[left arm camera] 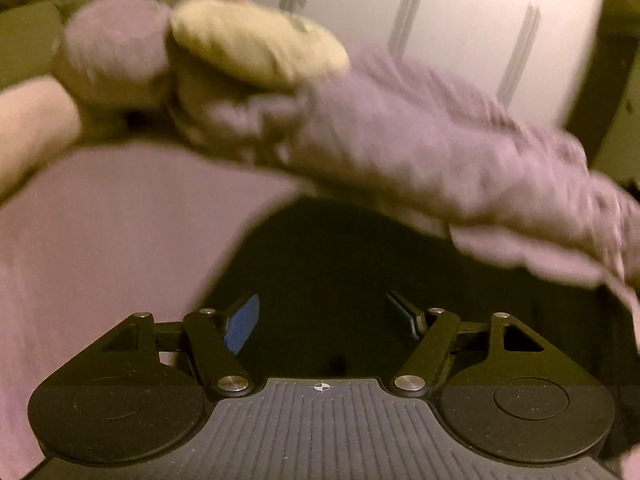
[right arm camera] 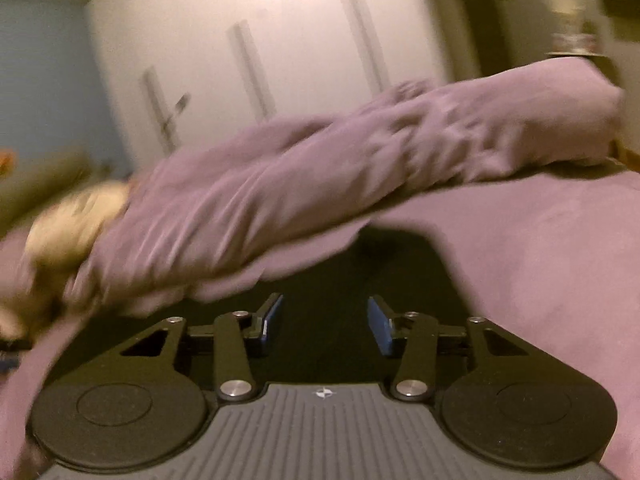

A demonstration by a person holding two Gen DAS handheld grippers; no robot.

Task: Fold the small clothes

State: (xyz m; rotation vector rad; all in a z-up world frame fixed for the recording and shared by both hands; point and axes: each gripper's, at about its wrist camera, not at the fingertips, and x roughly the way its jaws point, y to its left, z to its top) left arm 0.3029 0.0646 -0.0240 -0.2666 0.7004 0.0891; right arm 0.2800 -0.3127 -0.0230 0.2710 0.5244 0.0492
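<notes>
A dark cloth (left arm camera: 340,256) lies on the purple bedsheet (left arm camera: 100,260), right in front of my left gripper (left arm camera: 323,304). That gripper is open, its blue pads wide apart with nothing between them. In the right wrist view the same dark cloth (right arm camera: 360,272) lies under my right gripper (right arm camera: 325,302). It is open too, with a narrower gap and nothing in it. The pictures are blurred, and the cloth is too dark to make out its shape or folds.
A bunched purple cover (left arm camera: 420,140) (right arm camera: 320,176) runs across the bed just beyond the dark cloth. A cream bundle (left arm camera: 256,48) (right arm camera: 76,216) rests at its end. White wardrobe doors (left arm camera: 460,20) (right arm camera: 280,60) stand behind. More purple bedsheet (right arm camera: 540,280) spreads to the right.
</notes>
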